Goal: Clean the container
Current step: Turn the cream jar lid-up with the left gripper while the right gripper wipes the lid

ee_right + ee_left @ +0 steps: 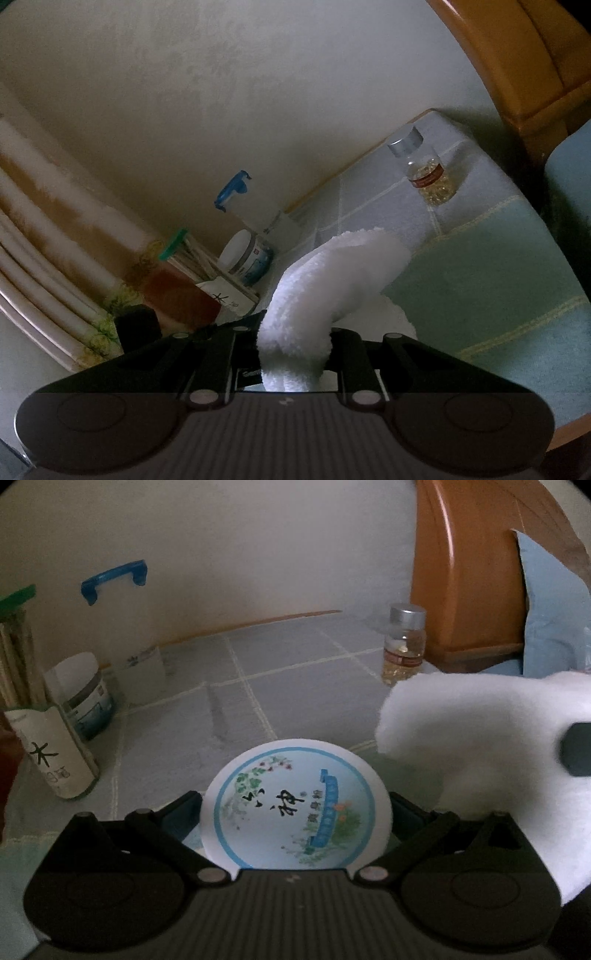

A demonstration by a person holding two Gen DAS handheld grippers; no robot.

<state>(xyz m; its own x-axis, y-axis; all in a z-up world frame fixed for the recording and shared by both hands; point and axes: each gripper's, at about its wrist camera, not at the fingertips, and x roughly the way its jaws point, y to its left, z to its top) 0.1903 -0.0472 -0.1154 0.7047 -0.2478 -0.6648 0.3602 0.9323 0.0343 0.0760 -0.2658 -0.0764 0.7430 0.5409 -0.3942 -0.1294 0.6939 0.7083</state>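
Left hand-held gripper (295, 805) grasping the container (295, 805); right hand-held gripper (293, 354) clenched on a cloth (314, 295).
Container low centre above the bench (258, 672); cloth at 3 o'clock, bottle (403, 646) at 1 o'clock.

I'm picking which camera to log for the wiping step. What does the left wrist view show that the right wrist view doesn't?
Only the left wrist view shows the round container with its printed lid, clamped in the left gripper. Only the right wrist view shows the right gripper shut on the white cloth, and striped fabric at left. Both show the cloth, the silver-capped bottle, the blue-handled tub, the small jar, the stick pack and the tiled tablecloth.
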